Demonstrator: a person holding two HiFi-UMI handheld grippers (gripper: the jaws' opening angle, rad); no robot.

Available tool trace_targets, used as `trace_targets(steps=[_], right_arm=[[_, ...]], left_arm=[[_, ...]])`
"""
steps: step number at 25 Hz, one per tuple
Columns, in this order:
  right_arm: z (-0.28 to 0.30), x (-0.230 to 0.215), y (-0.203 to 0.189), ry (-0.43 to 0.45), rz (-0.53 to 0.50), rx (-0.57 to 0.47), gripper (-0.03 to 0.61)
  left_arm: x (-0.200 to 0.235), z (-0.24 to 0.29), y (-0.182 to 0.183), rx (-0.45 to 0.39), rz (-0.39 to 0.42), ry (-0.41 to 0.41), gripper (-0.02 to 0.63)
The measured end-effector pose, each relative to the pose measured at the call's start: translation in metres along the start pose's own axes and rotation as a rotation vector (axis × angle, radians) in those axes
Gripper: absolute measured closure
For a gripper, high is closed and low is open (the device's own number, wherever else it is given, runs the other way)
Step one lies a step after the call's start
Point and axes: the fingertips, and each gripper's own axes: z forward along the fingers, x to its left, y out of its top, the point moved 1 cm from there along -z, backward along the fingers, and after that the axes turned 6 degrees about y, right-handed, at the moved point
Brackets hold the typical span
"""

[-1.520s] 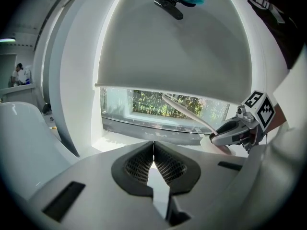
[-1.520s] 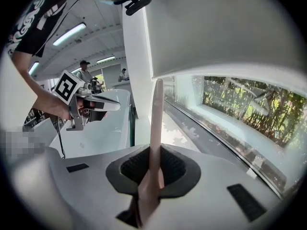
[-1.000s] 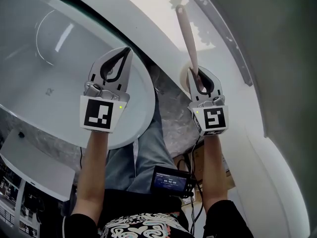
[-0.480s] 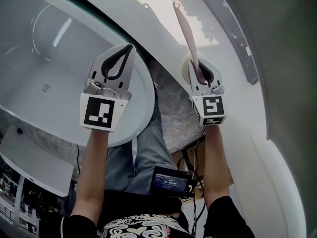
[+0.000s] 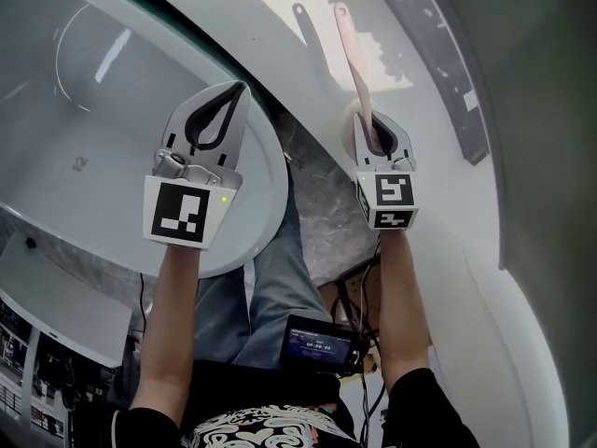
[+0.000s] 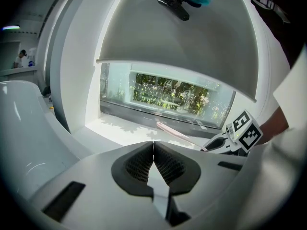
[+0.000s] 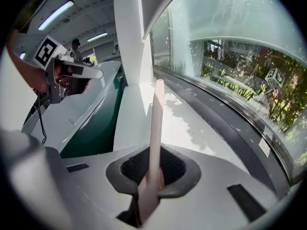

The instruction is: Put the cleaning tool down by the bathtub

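Head view steeply down; gripper views fwd, prob. sharing ledge (image 6: 115, 128).

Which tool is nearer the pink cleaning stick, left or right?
Right. The right tool is clamped on the pink cleaning stick, which juts forward from its jaws. The left tool, shut and empty, sits apart to the stick's left, above the white tub rim.

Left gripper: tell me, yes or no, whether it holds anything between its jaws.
No: in its own view the left gripper has its jaws pressed together with nothing between them.
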Motion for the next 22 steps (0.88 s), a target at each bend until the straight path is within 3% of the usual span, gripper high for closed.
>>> trace_targets(steps=[22], right_arm=[[0.021,-0.006,-0.019,-0.051,0.033,0.166,0.508]], left_arm=[[-0.001,0.003,-0.009,0.014,-0.010,-0.025,0.597]])
